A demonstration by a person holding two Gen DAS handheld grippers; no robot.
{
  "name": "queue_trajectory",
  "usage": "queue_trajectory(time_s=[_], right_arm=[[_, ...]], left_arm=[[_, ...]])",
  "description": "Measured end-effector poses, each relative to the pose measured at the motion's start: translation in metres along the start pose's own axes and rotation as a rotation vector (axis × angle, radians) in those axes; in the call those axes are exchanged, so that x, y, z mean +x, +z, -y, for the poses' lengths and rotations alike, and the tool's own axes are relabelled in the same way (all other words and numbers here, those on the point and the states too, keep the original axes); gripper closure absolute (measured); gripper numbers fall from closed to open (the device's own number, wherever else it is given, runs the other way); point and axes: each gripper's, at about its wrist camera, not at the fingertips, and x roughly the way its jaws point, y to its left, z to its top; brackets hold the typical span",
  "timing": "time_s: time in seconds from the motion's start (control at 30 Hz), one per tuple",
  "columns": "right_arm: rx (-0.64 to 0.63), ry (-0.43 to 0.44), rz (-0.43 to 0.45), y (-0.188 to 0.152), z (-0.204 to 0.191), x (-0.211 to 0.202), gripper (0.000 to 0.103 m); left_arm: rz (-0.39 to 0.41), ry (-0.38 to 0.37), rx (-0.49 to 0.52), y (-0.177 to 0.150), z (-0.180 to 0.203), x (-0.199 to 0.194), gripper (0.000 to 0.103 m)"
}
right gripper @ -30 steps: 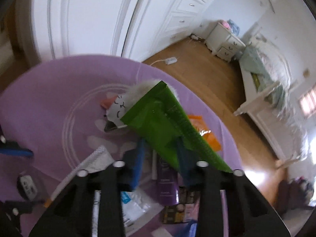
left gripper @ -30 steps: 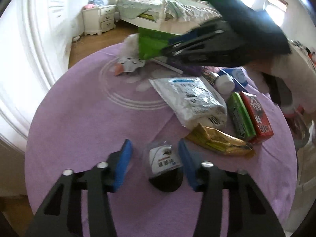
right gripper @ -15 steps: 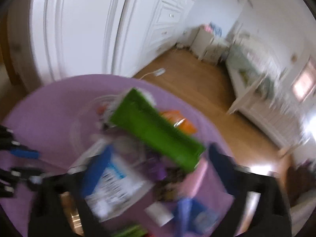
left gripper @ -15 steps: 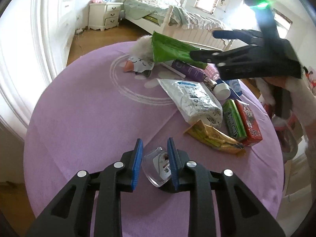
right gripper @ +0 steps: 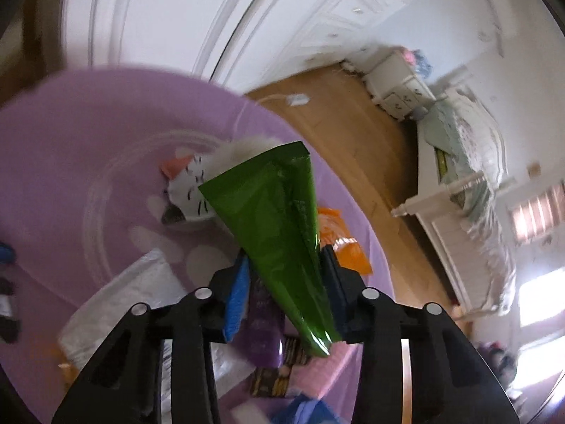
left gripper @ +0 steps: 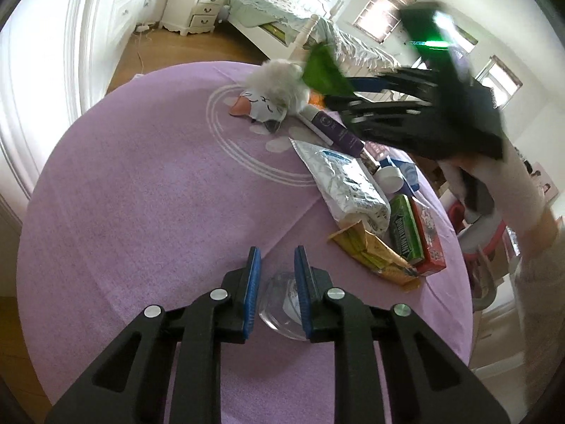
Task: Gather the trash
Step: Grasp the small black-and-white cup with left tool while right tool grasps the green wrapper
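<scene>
On the round purple table (left gripper: 141, 194) — left gripper (left gripper: 277, 265) closing on a clear plastic cup (left gripper: 279, 304) near the front edge; right gripper (right gripper: 286, 265) closing around a green pouch (right gripper: 279, 219), lifted. Still lying: silver bag (left gripper: 346, 183), gum packs (left gripper: 406, 229), yellow wrapper (left gripper: 370, 251) — crowding the right rim; left half open

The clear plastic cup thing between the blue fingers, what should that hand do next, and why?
Probably finish squeezing, then lift. The left gripper is closing with the clear plastic lid between its pads, low on the purple tablecloth. The right gripper already holds a green wrapper.
</scene>
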Motion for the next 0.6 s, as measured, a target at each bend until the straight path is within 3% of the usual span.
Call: queue_trajectory(time_s=[0.1, 0.3, 0.47, 0.6], right_arm=[[0.21, 0.061, 0.099, -0.018, 0.023, -0.046, 0.066], [0.855, 0.369, 0.313, -0.114, 0.058, -0.131, 0.065], [1.125, 0.515, 0.392, -0.183, 0.047, -0.158, 0.065], [1.266, 0.592, 0.435, -0.23, 0.029, -0.174, 0.065]], left_arm=[[0.001, -0.004, -0.006, -0.001, -0.001, -0.001, 0.084], [0.026, -0.025, -0.01, -0.002, -0.006, -0.008, 0.089], [0.07, 0.041, 0.036, -0.01, -0.001, -0.02, 0.092], [0.088, 0.029, 0.011, -0.019, -0.005, -0.035, 0.092]])
